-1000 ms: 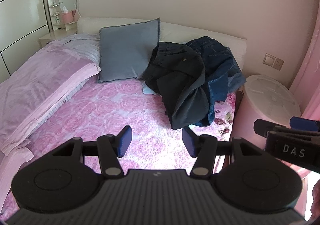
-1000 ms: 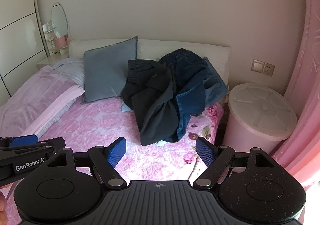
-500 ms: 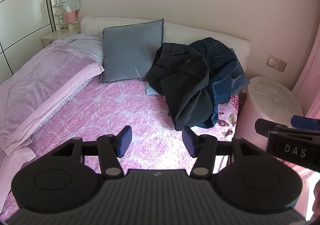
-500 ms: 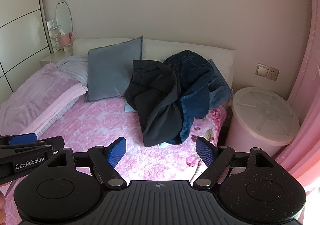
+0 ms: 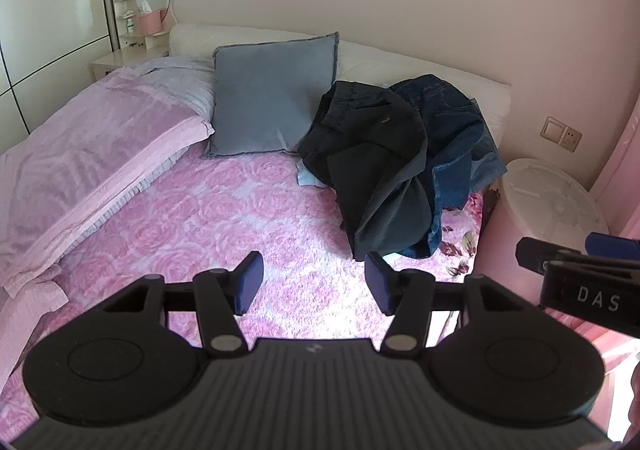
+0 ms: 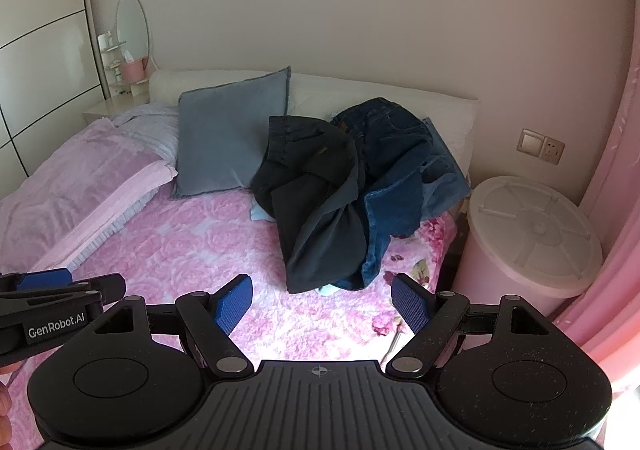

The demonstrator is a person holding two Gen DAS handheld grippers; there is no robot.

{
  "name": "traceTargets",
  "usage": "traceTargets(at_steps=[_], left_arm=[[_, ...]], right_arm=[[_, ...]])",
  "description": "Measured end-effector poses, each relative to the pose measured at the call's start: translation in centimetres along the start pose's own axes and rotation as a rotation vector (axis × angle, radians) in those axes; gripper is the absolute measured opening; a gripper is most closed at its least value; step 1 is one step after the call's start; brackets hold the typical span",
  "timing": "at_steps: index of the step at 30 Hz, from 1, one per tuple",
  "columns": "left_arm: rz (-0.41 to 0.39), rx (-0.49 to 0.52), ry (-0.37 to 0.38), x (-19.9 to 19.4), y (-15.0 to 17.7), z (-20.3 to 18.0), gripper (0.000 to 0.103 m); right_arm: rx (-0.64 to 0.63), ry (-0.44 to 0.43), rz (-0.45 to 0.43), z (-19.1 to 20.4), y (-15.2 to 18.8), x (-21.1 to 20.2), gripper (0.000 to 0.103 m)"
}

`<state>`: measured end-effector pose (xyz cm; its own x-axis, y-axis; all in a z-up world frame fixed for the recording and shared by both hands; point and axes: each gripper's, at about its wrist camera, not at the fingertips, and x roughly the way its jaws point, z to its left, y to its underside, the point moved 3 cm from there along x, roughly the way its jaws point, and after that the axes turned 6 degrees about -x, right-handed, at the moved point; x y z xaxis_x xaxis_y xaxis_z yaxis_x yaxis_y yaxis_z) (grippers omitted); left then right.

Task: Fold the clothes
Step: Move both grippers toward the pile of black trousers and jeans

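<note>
Both the left gripper (image 5: 314,282) and right gripper (image 6: 322,304) hover spread wide (holding nothing) over bare pink bedspread (image 5: 224,218); the dark trousers (image 5: 380,170) are heaped near the bed's right edge.

Bed cover (image 5: 224,218) is a fuzzy, plush pink fleece with a rose texture, totally matt. The folded quilt (image 5: 92,166) on the left is smoother lilac cloth with a slight sheen. Grey-blue pillow (image 5: 272,98) looks like soft matt cotton. The dark trousers (image 5: 384,170) are a smooth matt weave; the jeans (image 5: 452,138) are rougher blue denim. The bin (image 6: 532,238) on the right is smooth pink plastic with a pale ribbed lid. Both tools, left tool (image 5: 314,280) and right tool (image 6: 322,302), are matt black plastic with ridged blue pads (image 6: 234,304) and shiny metal pivot pins.
</note>
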<state>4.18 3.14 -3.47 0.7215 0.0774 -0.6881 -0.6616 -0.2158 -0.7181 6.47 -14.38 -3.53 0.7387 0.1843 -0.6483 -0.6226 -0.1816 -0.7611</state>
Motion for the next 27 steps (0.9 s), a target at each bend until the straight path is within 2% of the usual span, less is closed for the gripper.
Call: traceTargets(at_steps=[10, 17, 21, 24, 27], left_arm=[[0.016, -0.037, -0.018, 2.0, -0.5, 0.1, 0.052], [0.049, -0.056, -0.024, 5.0, -1.0, -0.6, 0.052], [0.053, -0.075, -0.019, 6.9, -1.6, -1.4, 0.052], [0.049, -0.080, -0.016, 8.7, -2.4, -2.4, 0.052], [0.075, -0.080, -0.016, 11.2, -3.4, -3.8, 0.052]], right_arm=[[-0.018, -0.026, 0.013, -0.7, -0.6, 1.9, 0.080], [-0.026, -0.034, 0.040, -2.3, -0.9, 4.3, 0.080], [-0.023, -0.040, 0.054, -4.1, -1.4, 6.4, 0.080], [0.004, -0.075, 0.066, -5.6, -1.9, 8.3, 0.080], [0.006, -0.098, 0.096, -7.0, -2.7, 10.6, 0.079]])
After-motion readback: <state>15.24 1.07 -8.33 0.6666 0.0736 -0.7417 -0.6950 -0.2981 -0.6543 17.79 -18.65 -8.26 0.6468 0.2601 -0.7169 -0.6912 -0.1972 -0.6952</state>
